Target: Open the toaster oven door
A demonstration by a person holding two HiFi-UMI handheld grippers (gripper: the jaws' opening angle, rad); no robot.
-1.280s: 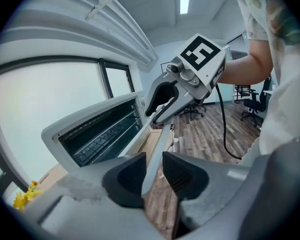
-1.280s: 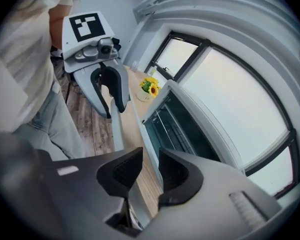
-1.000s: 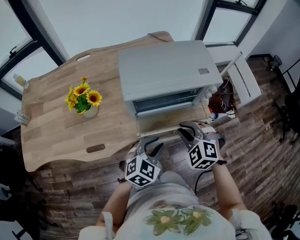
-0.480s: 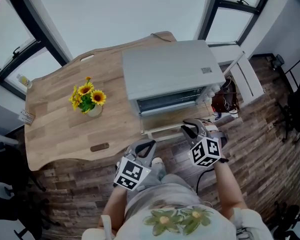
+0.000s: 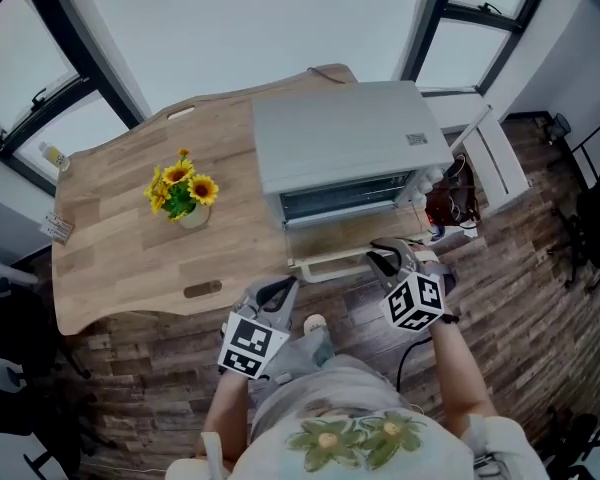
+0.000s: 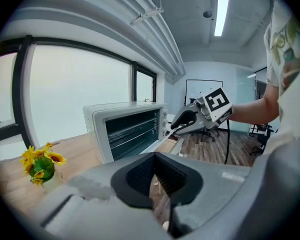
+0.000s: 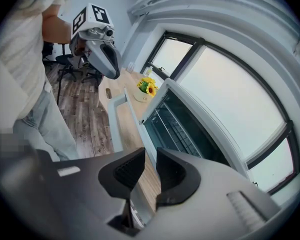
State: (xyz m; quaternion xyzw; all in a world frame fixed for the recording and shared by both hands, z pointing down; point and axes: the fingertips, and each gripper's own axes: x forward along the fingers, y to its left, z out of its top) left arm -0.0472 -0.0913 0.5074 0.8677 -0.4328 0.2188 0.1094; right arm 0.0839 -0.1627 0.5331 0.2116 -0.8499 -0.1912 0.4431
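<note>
The silver toaster oven stands on the wooden table, its door swung down over the table's front edge. My right gripper holds the right end of that door by the handle bar, and in the right gripper view its jaws are shut on the door's edge. My left gripper hangs off the table's front edge, left of the door and apart from it. Its jaws are shut on nothing. The oven's wire racks show through the opening.
A small vase of sunflowers stands on the table left of the oven. Cables and a plug lie right of the oven beside a white radiator. Windows run behind the table; wooden floor lies below my grippers.
My left gripper has shut and drawn back to the left, away from the door handle. The right gripper has stayed on the door.
</note>
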